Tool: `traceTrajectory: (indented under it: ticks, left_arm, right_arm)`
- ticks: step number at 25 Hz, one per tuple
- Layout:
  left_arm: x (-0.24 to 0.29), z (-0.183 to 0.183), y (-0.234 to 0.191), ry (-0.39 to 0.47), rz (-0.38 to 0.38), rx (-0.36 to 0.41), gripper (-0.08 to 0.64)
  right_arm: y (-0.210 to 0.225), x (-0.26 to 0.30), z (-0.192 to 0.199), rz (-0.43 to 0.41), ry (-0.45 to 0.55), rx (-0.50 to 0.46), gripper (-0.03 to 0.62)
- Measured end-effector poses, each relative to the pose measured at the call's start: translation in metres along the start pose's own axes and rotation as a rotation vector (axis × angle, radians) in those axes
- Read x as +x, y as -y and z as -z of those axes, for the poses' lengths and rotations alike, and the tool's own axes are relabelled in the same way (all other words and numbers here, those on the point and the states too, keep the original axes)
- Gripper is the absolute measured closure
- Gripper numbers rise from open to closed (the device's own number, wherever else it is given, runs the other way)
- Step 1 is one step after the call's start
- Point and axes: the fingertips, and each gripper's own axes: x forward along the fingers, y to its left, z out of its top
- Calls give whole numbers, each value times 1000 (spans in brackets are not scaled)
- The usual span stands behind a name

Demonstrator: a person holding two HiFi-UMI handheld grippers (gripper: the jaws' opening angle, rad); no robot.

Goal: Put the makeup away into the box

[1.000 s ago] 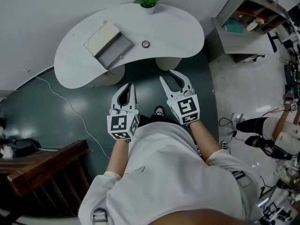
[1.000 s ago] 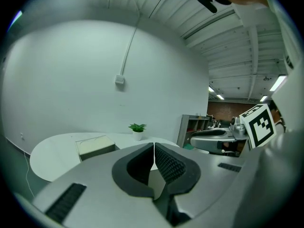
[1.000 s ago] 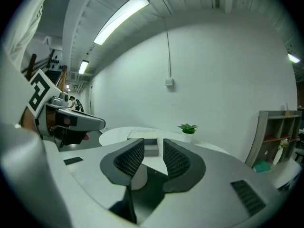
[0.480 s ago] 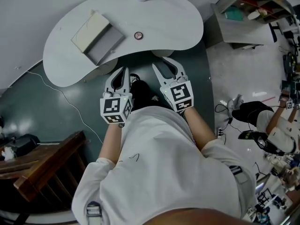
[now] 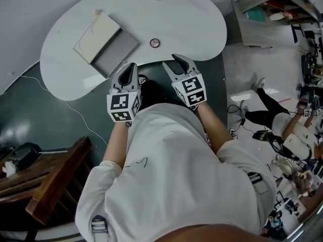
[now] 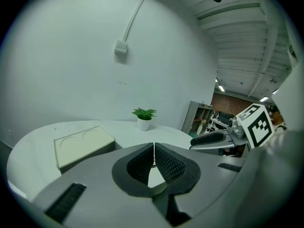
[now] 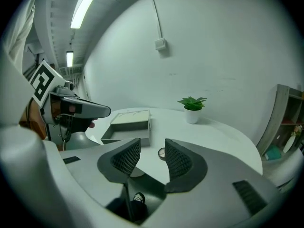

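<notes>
One table [image 5: 192, 19]. On it sits one box [image 5: 117, 48], lid open, tray apparently empty. One makeup compact [image 5: 155, 43] lies on the tabletop near the box, so nothing is stowed yet and the whole job remains. Your two grippers hover short of it: left gripper [image 5: 130, 67] fingers pressed together, empty; right gripper [image 5: 175, 62] just opening, fingers spread, nothing between.

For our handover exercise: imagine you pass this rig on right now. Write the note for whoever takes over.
Left gripper: jaws shut, empty.
Right gripper: jaws have just been opening, nothing between them.
Both are at the near edge of the white table.
The round compact lies on the table, apart from the open box, to its right in the head view.
Done: nothing is in the box yet.
Left: grasp the compact and put it in the box.
</notes>
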Motion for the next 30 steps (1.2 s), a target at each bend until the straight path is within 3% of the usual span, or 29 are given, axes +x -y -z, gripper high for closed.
traceTrajectory:
  ticks: [5, 9, 13, 18, 22, 26, 30]
  left_arm:
    - [29, -3, -32, -24, 30, -5, 535]
    - [49, 2, -49, -66, 9, -33, 535]
    - [65, 13, -46, -115, -34, -62, 535]
    - [81, 35, -34, -176, -97, -159, 535]
    - [83, 50, -33, -210, -141, -170, 535]
    - [75, 64, -34, -220, -193, -211, 535]
    - [58, 73, -44, -220, -250, -229, 535]
  right_arm:
    - [6, 42, -11, -3, -52, -13, 423]
    - [18, 64, -17, -20, -85, -26, 416]
    - [33, 79, -7, -93, -139, -40, 414]
    - [48, 99, 11, -184, -201, -88, 411]
    - [45, 112, 24, -243, -235, -115, 408]
    - [36, 122, 42, -307, -281, -201, 400]
    - [27, 137, 52, -325, -314, -355, 394]
